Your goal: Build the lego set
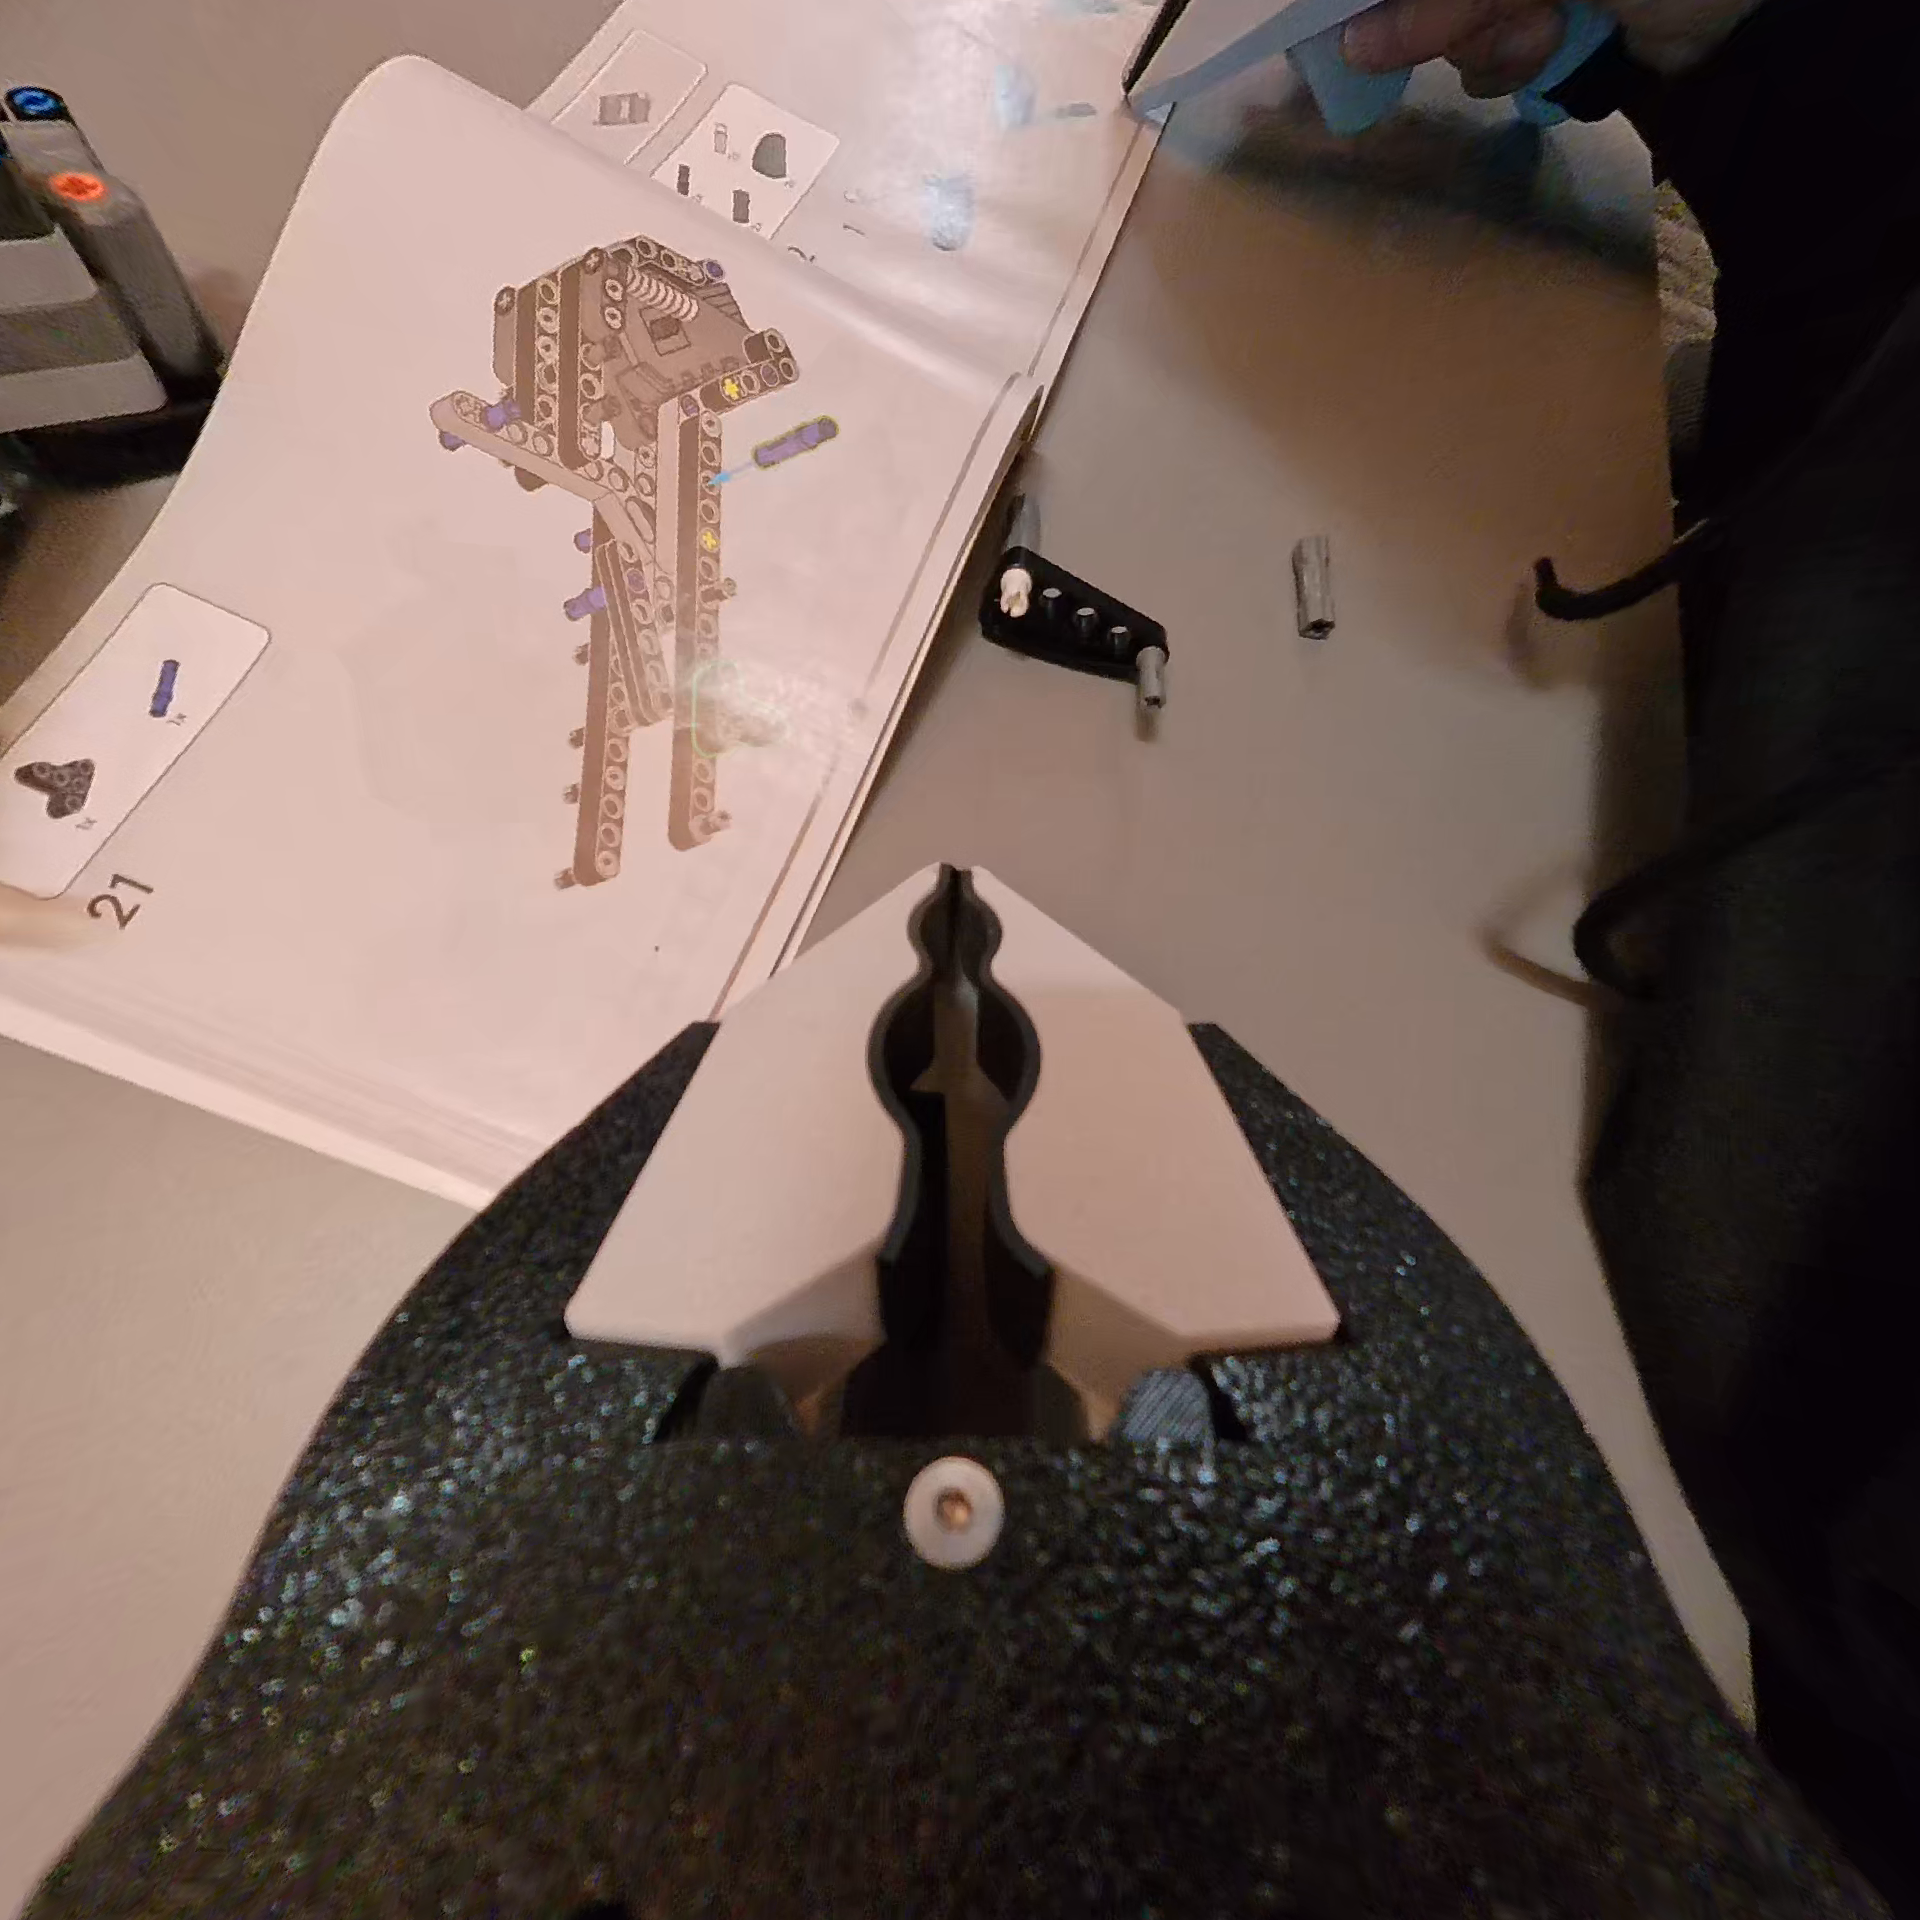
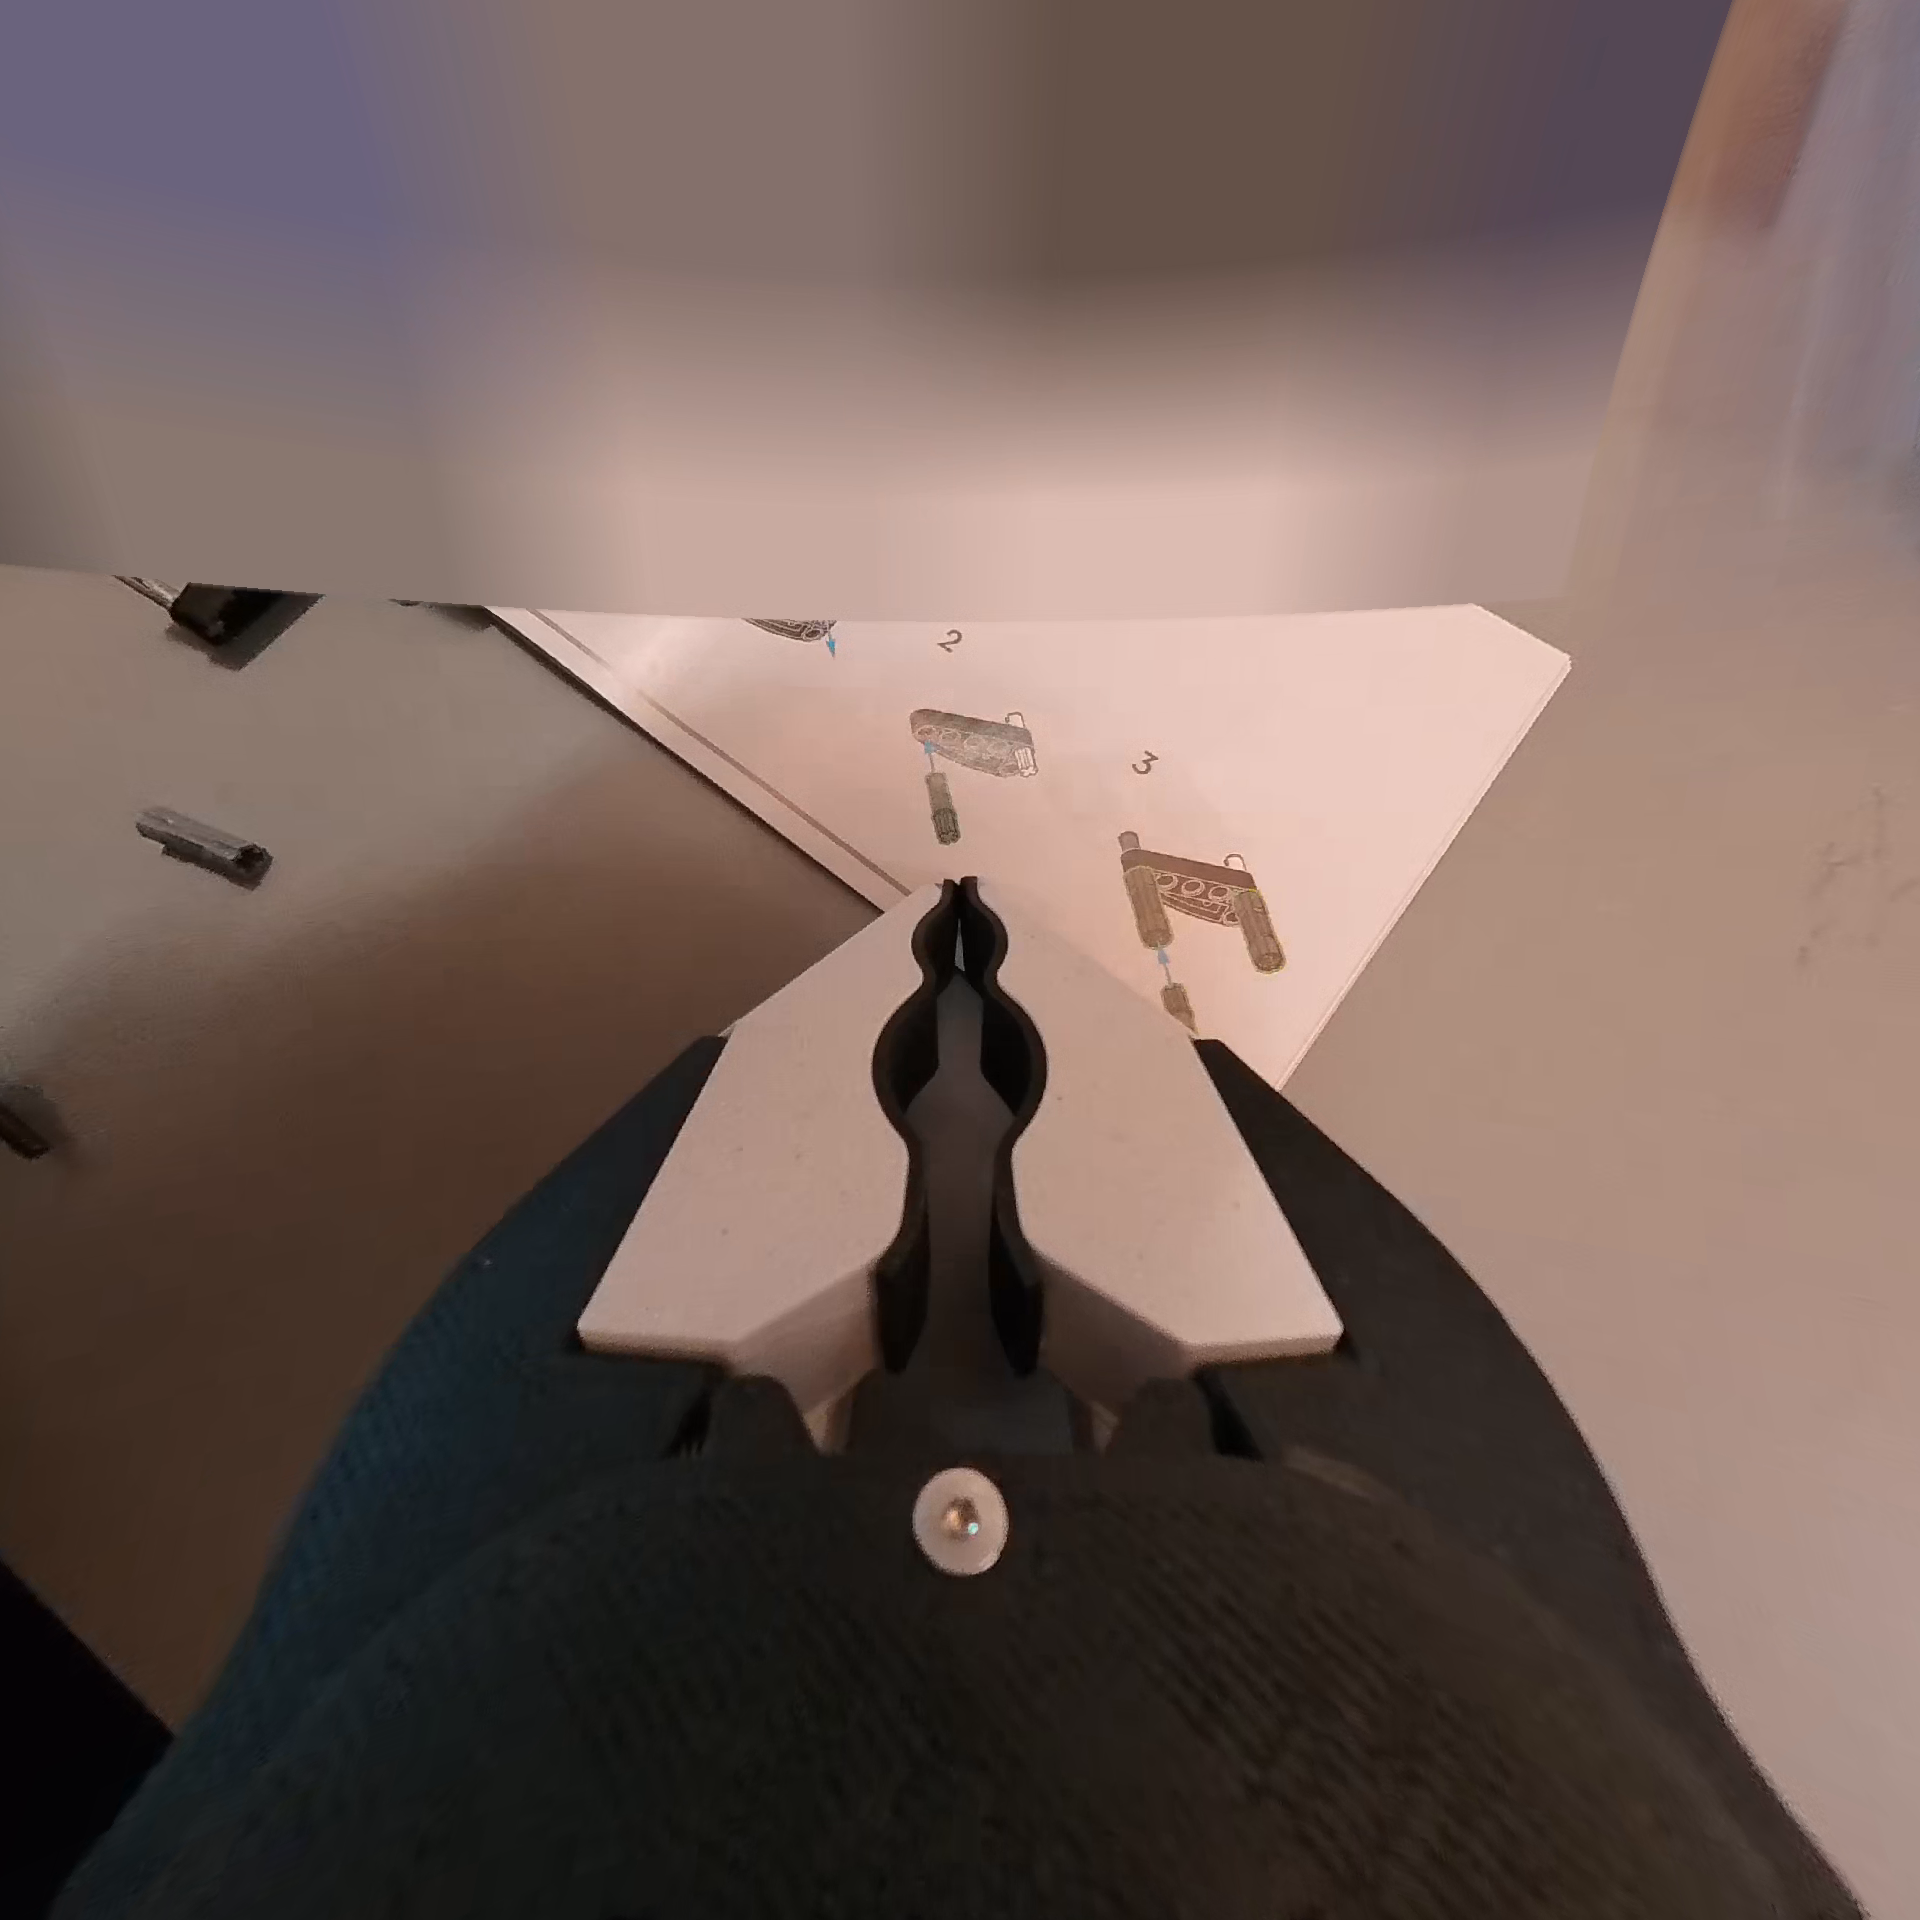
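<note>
In the left wrist view my left gripper (image 1: pixel 954 878) is shut and empty, above the table near the edge of an open instruction booklet (image 1: pixel 436 644). A black lego beam with pins (image 1: pixel 1075 621) lies just right of the booklet, and a small grey connector (image 1: pixel 1314 587) lies further right. The other gripper's pale blue part (image 1: pixel 1351 73) shows at the top right. In the right wrist view my right gripper (image 2: pixel 958 885) is shut and empty, over the booklet's corner (image 2: pixel 1195 748). A grey connector (image 2: pixel 203 847) lies on the table to the left.
Grey blocks with blue and orange round tops (image 1: pixel 73 270) stand at the far left. A black cable (image 1: pixel 1621 592) and dark fabric lie along the table's right edge. A dark piece (image 2: pixel 23 1120) sits at the left edge, another (image 2: pixel 218 613) further back. A blurred patch covers the upper right wrist view. About 25 cm separates my left fingertips from my right. The small grey connector (image 1: pixel 1314 587) sits 11 cm or so from the ends of my left fingers. It turns up in the right wrist view (image 2: pixel 180 817) as well.
</note>
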`<state>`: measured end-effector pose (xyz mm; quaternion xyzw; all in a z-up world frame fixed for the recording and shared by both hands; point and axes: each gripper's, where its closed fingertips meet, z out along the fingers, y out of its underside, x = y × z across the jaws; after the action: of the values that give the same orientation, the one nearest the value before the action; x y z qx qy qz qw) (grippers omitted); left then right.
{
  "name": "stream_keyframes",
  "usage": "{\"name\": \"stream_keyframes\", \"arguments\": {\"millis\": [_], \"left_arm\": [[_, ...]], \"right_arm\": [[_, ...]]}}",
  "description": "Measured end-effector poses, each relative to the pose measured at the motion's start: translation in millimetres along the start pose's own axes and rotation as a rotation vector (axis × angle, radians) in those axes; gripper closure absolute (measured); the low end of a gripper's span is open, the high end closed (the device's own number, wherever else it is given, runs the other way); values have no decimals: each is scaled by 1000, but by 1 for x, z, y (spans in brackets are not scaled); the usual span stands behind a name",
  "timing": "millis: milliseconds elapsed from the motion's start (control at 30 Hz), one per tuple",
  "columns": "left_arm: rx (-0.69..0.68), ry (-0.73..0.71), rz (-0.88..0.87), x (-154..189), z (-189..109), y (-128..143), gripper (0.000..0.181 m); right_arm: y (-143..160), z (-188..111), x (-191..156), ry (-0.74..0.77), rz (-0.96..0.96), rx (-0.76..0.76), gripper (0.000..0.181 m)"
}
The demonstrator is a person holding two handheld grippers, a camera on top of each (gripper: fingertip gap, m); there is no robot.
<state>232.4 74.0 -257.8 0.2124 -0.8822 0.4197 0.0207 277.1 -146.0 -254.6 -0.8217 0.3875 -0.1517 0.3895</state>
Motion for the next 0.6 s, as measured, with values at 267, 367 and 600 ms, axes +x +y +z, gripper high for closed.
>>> {"name": "stream_keyframes", "arguments": {"millis": [267, 367, 600], "left_arm": [[-3, -14, 15, 0, 0, 0, 181], [-3, -18, 22, 0, 1, 0, 181], [-4, -24, 32, 1, 1, 0, 181]], "right_arm": [[0, 0, 0, 6, -7, 0, 181], [0, 0, 0, 6, -7, 0, 181], [0, 0, 0, 17, -20, 0, 181]]}}
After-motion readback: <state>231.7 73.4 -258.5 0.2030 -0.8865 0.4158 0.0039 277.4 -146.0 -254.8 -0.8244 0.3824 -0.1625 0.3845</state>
